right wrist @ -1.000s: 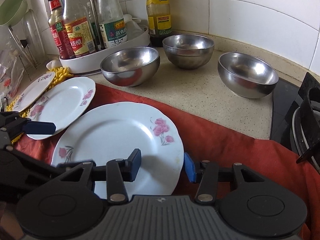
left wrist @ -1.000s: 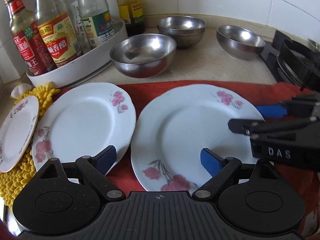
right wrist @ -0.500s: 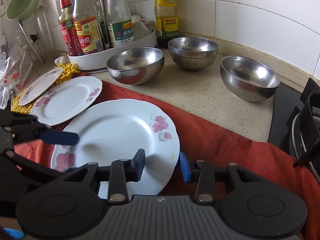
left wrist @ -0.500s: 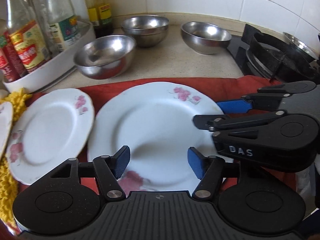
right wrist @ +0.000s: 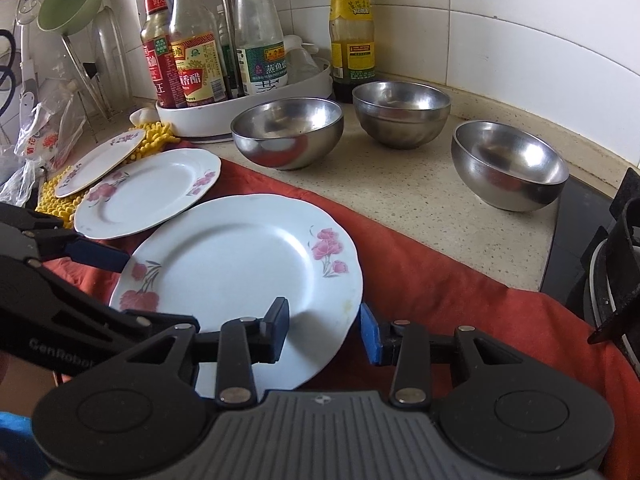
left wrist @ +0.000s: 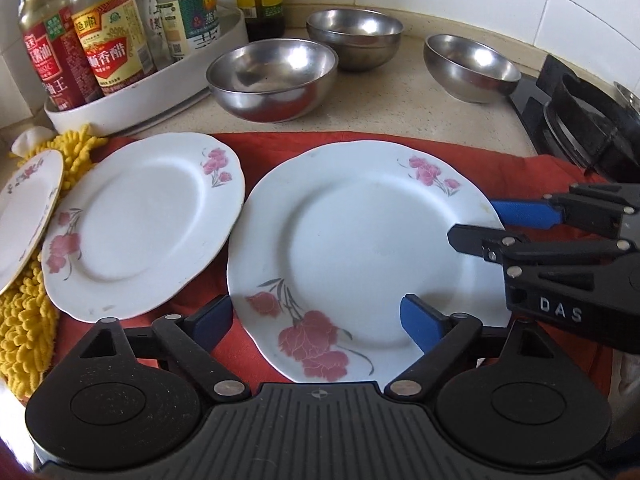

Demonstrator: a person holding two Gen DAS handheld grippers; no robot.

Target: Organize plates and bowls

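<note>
Three white flowered plates lie side by side: a large plate (left wrist: 360,240) (right wrist: 236,264) on the red cloth (right wrist: 460,300), a medium plate (left wrist: 140,224) (right wrist: 148,192) to its left, and a small plate (left wrist: 24,216) (right wrist: 100,160) on the yellow mat. Three steel bowls (left wrist: 272,76) (left wrist: 354,36) (left wrist: 472,68) stand behind on the counter. My left gripper (left wrist: 316,320) has its jaws opening wide over the large plate's near rim, not touching it. My right gripper (right wrist: 324,326) (left wrist: 472,223) straddles that plate's right rim with a narrow gap; its pads are not pressing on it.
A white tray of sauce bottles (left wrist: 120,108) stands at the back left. The yellow chenille mat (left wrist: 24,320) lies at the far left. A gas stove grate (left wrist: 592,132) borders the right side. A plastic bag (right wrist: 36,140) and a hanging green funnel (right wrist: 68,0) are at the left wall.
My left gripper's jaws narrowed and then spread wide again, and its view swung right and back. The right jaws narrowed a little. The plates and bowls stayed put.
</note>
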